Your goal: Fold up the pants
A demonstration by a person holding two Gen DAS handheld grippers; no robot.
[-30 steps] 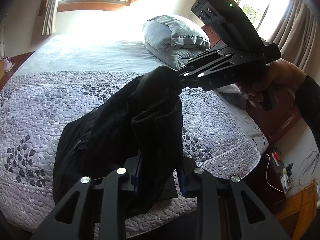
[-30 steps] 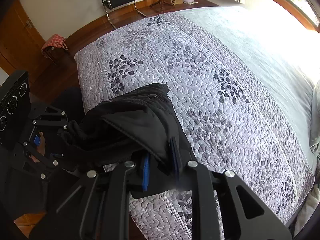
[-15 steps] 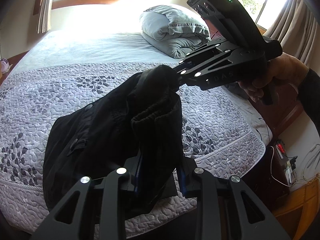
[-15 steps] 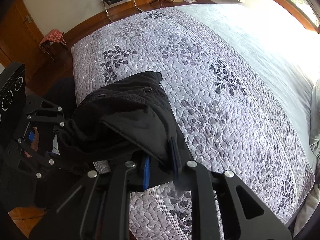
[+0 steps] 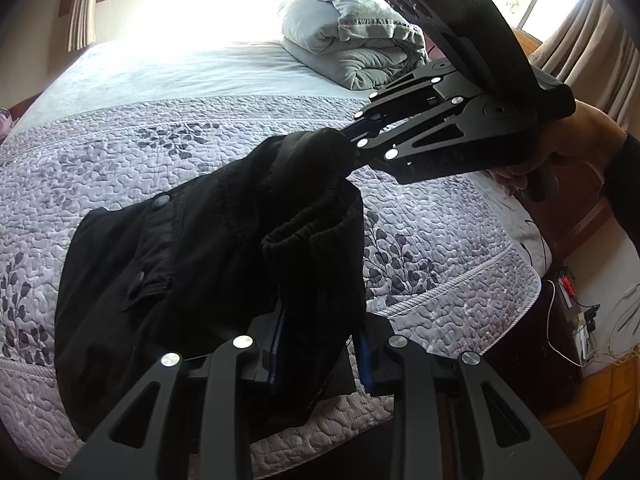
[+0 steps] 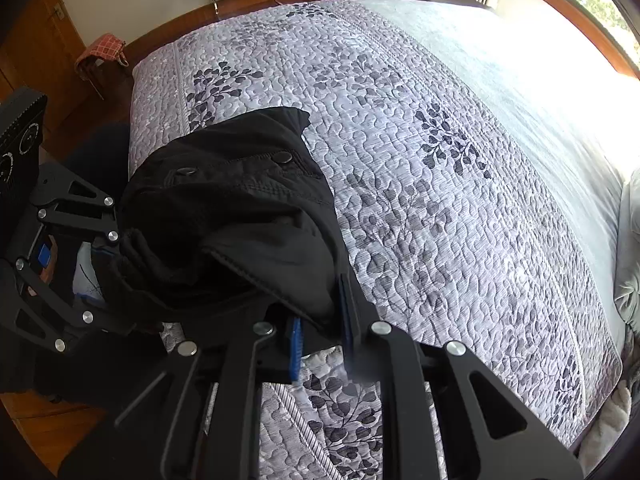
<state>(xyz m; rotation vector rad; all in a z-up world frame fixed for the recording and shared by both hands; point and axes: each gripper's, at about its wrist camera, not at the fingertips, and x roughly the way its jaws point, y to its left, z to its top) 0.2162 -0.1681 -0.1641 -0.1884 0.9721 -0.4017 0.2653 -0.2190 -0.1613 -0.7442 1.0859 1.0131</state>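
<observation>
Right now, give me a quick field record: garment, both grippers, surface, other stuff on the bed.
garment: black pants, bunched, held up at two spots, the rest draping onto the bed
left gripper: shut on pants, ribbed edge pinched between the pads
right gripper: shut on pants, gripping another part of the bunch
surface: bed with quilted grey leaf-print cover
other items: folded grey duvet near the head of the bed
fold state: not yet laid flat
</observation>
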